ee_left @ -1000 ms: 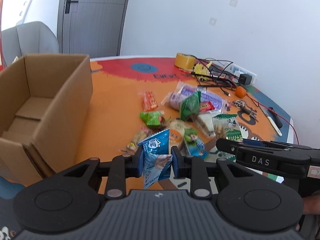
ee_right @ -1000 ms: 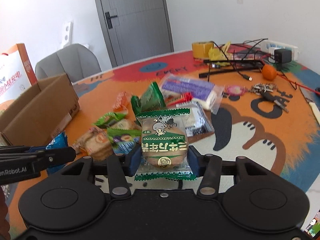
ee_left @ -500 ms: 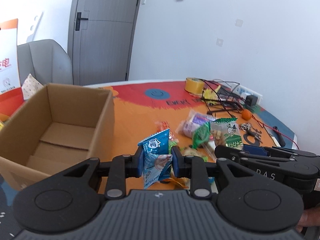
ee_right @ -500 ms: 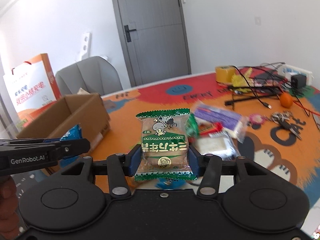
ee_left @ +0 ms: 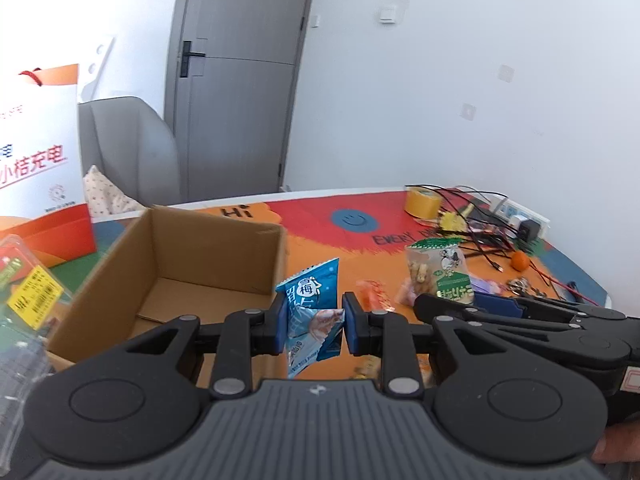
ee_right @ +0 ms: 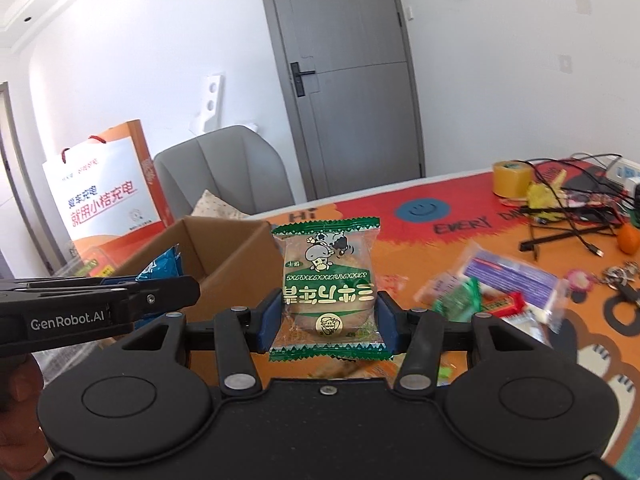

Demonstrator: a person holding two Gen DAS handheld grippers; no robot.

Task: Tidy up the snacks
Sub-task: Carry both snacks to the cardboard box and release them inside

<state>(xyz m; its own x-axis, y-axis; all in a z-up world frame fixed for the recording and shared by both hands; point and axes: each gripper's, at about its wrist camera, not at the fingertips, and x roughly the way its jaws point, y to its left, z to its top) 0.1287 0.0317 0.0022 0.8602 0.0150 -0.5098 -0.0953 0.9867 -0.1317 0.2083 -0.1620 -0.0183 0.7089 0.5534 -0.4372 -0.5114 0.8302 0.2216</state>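
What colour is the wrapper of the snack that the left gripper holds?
The crinkled snack packet in the left gripper is blue with white print, clearest in the left wrist view.

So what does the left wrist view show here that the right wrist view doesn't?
Only the left wrist view shows the cardboard box's bare floor and the left gripper clamping the blue packet. Only the right wrist view shows the right gripper squeezing the green-edged pastry packet head-on. Both show the box, tape roll, grey door and both packets.
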